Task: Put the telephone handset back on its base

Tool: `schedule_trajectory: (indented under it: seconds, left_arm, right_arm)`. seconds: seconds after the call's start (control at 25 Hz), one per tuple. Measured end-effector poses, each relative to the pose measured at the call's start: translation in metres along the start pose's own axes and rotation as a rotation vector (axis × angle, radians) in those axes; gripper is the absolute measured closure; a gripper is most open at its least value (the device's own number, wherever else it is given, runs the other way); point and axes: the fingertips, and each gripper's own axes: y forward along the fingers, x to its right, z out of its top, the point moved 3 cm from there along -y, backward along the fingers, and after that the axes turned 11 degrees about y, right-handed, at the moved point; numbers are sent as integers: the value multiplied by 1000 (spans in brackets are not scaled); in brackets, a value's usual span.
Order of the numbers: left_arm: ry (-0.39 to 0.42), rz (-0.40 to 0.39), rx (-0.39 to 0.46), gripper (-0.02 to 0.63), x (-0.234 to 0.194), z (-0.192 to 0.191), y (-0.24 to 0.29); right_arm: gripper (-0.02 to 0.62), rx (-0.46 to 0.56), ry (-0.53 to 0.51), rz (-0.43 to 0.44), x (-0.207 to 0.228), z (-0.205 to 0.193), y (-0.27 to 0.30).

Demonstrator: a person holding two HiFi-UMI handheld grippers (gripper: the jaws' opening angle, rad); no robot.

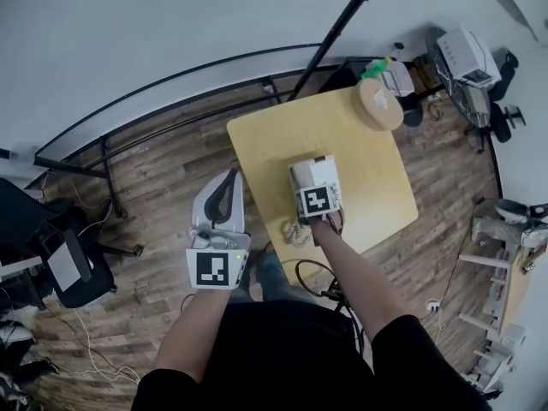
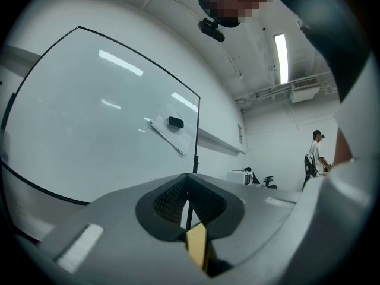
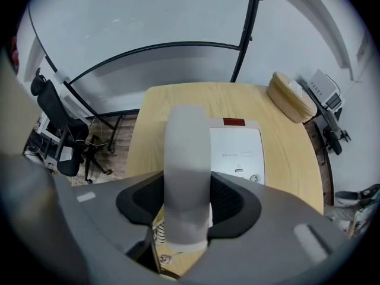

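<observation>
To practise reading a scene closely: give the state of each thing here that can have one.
handset: gripped by the right tool, over the left side of the base; seating unclear.
base: flat on the table.
right tool: shut on the handset.
left tool: shut, empty, beside the table.
cord: coiled by the base.

white handset [image 3: 187, 171], pale wood table [image 1: 265, 157]

the handset [image 3: 187, 141] is smooth, matt pale-grey plastic, and the base [image 3: 237, 153] is white plastic with a slight sheen. the right gripper [image 3: 187, 198] has a matt grey plastic shell with a ribbed black lining. the table [image 1: 274, 144] is pale, smooth, satin wood. the floor [image 1: 163, 221] is dark, grained wood planking. the round block [image 1: 377, 105] looks like light wood, perhaps.
</observation>
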Motion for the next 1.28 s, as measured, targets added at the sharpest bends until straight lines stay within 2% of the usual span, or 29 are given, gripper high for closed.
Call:
schedule_trajectory:
  seconds: [0.2, 0.96, 1.2, 1.28]
  left_arm:
    - [-5, -6, -13, 606, -3, -2, -3]
    - [-11, -21, -7, 606, -3, 3, -3]
    - [1, -31, -11, 606, -1, 4, -7]
    - [0, -27, -14, 606, -2, 2, -9]
  right_arm:
    - [374, -31, 13, -39, -1, -6, 2]
    - [364, 1, 18, -37, -4, -2, -13]
    - [393, 117, -58, -14, -12, 13, -13]
    - [393, 60, -32, -10, -14, 4, -11]
